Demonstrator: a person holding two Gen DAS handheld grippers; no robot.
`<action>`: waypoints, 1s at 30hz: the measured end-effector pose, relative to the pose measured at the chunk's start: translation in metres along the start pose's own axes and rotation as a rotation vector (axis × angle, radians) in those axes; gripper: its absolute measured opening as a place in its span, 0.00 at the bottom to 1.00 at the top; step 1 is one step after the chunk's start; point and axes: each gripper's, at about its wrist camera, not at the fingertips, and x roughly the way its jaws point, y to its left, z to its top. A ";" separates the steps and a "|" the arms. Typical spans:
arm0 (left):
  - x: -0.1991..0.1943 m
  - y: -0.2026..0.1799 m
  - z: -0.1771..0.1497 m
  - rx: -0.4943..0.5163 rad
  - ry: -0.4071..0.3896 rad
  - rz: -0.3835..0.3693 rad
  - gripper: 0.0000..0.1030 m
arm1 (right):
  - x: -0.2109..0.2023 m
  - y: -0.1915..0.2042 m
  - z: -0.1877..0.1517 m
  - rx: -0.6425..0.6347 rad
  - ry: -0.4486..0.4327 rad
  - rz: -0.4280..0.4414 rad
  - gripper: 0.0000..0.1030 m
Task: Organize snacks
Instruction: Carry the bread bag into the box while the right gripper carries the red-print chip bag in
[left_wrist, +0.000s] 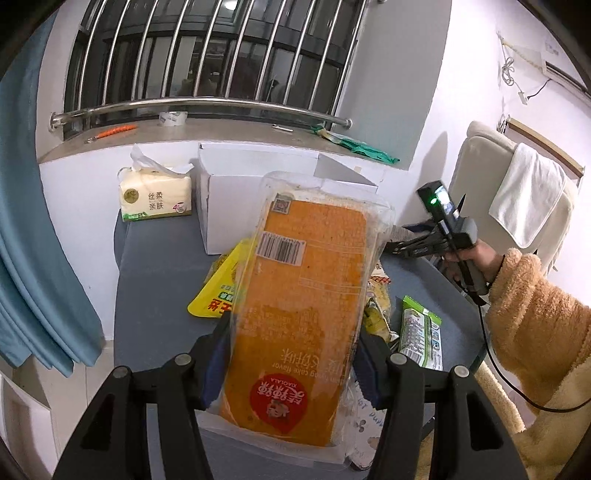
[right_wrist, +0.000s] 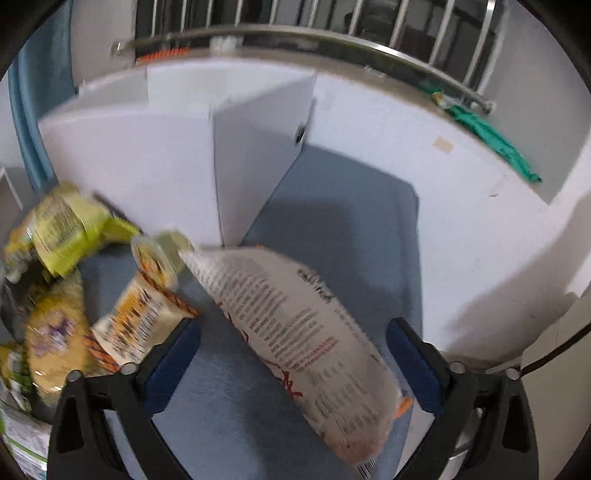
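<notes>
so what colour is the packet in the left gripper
Orange, in clear wrap, seen best from the left wrist: cake packet, left gripper.

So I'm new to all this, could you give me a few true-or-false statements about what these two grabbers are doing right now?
1. The left gripper is clamped on an orange snack pack. True.
2. The right gripper is squeezing the white snack bag. False: its jaws stand wide apart either side of the bag.
3. A tissue pack sits beside the white box. True.
4. The table is red. False: it is blue-grey.
</notes>
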 end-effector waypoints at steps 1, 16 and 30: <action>0.001 -0.001 0.001 0.000 0.000 -0.003 0.61 | 0.006 0.001 -0.001 -0.003 0.028 -0.011 0.63; 0.025 0.005 0.064 -0.115 -0.101 -0.037 0.61 | -0.127 -0.001 -0.035 0.387 -0.248 0.326 0.40; 0.113 0.030 0.221 -0.187 -0.149 0.046 0.61 | -0.094 -0.005 0.128 0.566 -0.318 0.371 0.40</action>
